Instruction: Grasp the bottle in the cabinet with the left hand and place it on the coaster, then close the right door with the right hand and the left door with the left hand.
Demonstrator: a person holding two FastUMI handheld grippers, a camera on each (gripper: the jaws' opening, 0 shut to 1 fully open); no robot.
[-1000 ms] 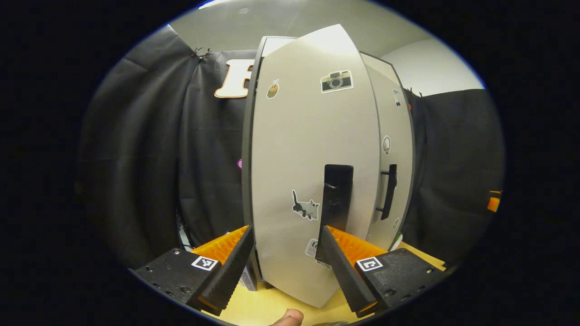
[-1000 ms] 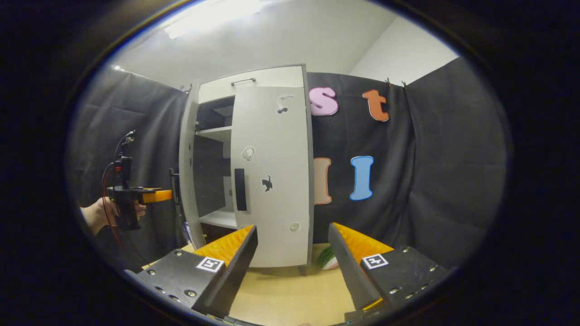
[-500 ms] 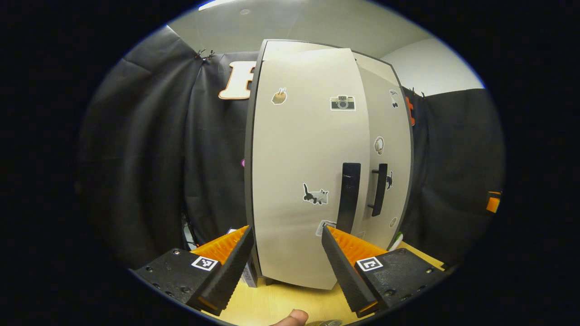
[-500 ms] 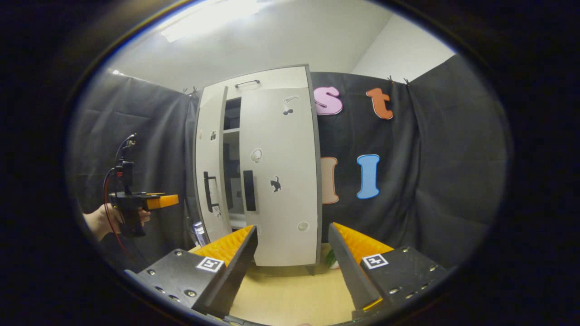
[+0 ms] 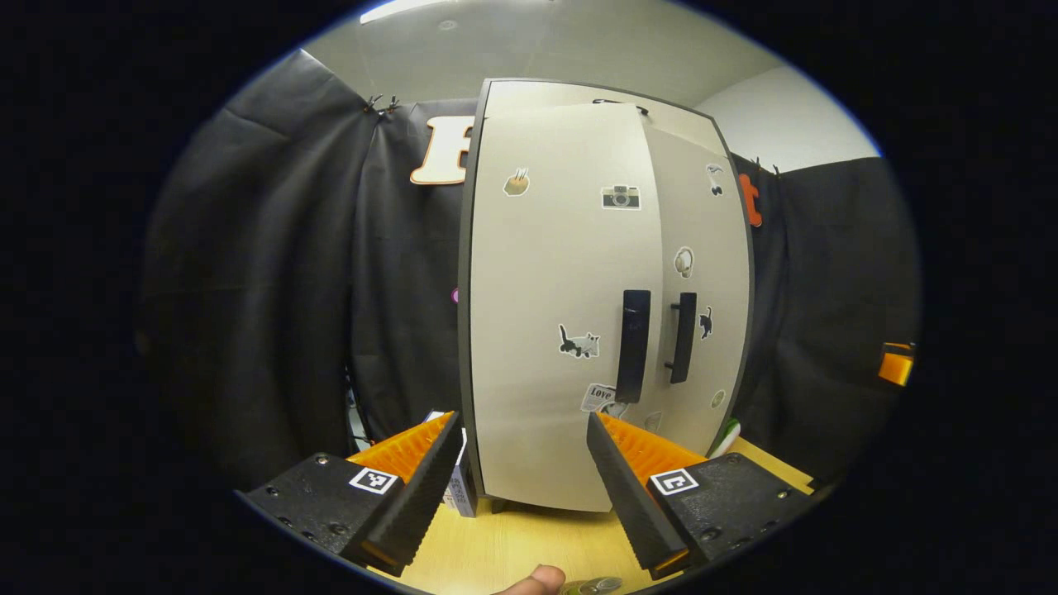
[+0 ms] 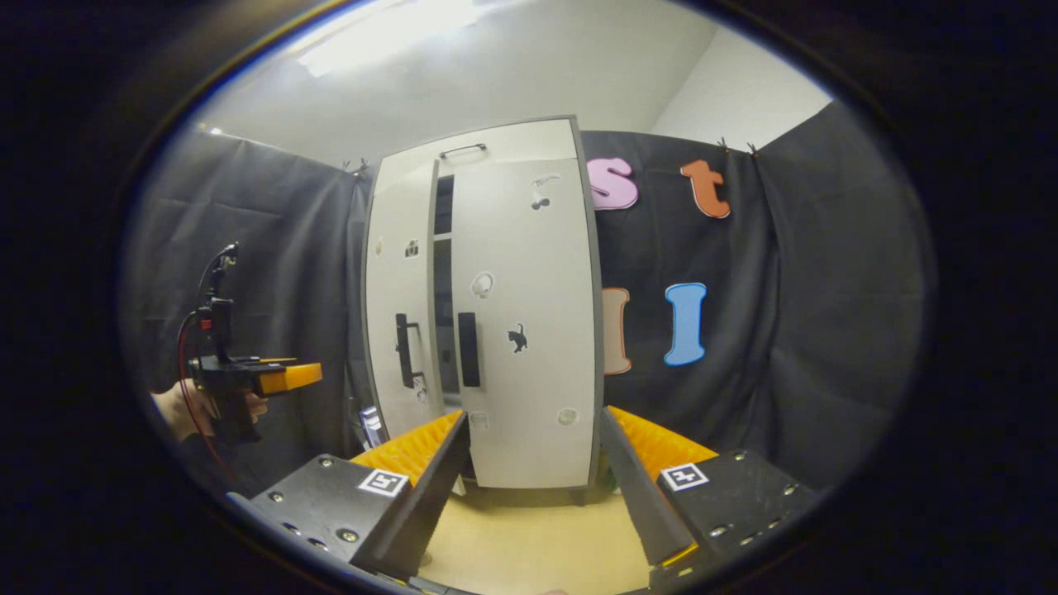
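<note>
The left gripper is pointing level at the cabinet, fingers spread and holding nothing, clear of the left door ahead, which is standing slightly ajar. The right gripper is hovering spread and empty before the right door. A hand is gripping the left gripper's handle. I cannot tell where the bottle is.

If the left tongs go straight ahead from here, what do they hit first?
Probably the cabinet's left door: the open left tongs point at its lower face, left of its black handle. Depth is unclear.
</note>
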